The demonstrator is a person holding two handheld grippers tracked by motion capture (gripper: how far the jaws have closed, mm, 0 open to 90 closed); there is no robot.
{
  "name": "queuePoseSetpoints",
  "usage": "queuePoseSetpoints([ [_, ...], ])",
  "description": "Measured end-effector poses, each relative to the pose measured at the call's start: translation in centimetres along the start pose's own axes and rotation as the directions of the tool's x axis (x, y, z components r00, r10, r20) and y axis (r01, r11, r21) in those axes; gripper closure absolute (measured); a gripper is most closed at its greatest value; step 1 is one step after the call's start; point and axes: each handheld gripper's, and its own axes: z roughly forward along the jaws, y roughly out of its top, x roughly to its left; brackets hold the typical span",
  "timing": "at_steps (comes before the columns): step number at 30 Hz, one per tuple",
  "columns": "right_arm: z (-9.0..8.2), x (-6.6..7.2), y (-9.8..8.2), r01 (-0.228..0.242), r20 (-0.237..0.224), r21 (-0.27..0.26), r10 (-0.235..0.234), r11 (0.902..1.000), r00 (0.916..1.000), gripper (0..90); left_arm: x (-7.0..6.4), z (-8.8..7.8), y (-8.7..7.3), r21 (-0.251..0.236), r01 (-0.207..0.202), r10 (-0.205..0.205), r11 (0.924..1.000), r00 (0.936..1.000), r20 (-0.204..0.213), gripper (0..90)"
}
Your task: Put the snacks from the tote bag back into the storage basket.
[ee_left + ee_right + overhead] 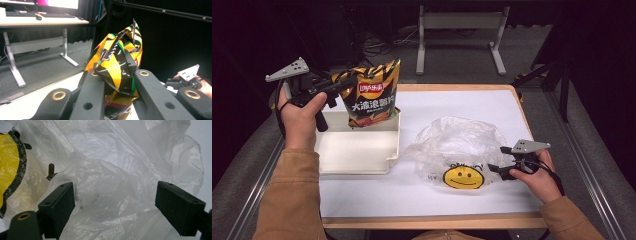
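The left gripper (343,83) is clamped on the top edge of a chip bag (373,95), held above a white tray (357,150). The right gripper (115,202) is spread wide, its jaws against a clear plastic bag (457,145) on the table (412,195). A desk with keyboards (37,15) is seen from the left gripper view. A Lay's logo, Chinese characters and a smiley are legible from above.
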Motion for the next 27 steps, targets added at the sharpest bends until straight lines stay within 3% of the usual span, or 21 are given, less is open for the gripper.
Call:
queuePoseSetpoints([
  [7,-0.5,0.2,0.0,0.002,0.010,-0.008,-0.002,1.0000,0.9999,16.6,1.0,0.1,-0.6,0.021,-0.002,0.003,0.9998,1.0000,-0.007,83.5],
  [14,-1.6,0.7,-0.1,0.016,0.005,-0.054,-0.016,0.9984,0.9999,16.2,2.1,0.6,-1.8,0.042,0.003,-0.003,0.9991,1.0000,0.003,83.4],
  [20,-2.0,0.7,0.0,0.016,0.006,-0.066,-0.016,0.9977,0.9999,16.2,2.9,1.1,-3.5,0.060,0.036,-0.036,0.9976,0.9992,0.013,83.4],
  [27,-1.8,0.9,0.1,0.025,-0.003,-0.066,-0.026,0.9975,0.9997,16.2,4.3,1.3,-5.1,0.061,0.081,-0.081,0.9949,0.9967,-0.003,83.3],
])
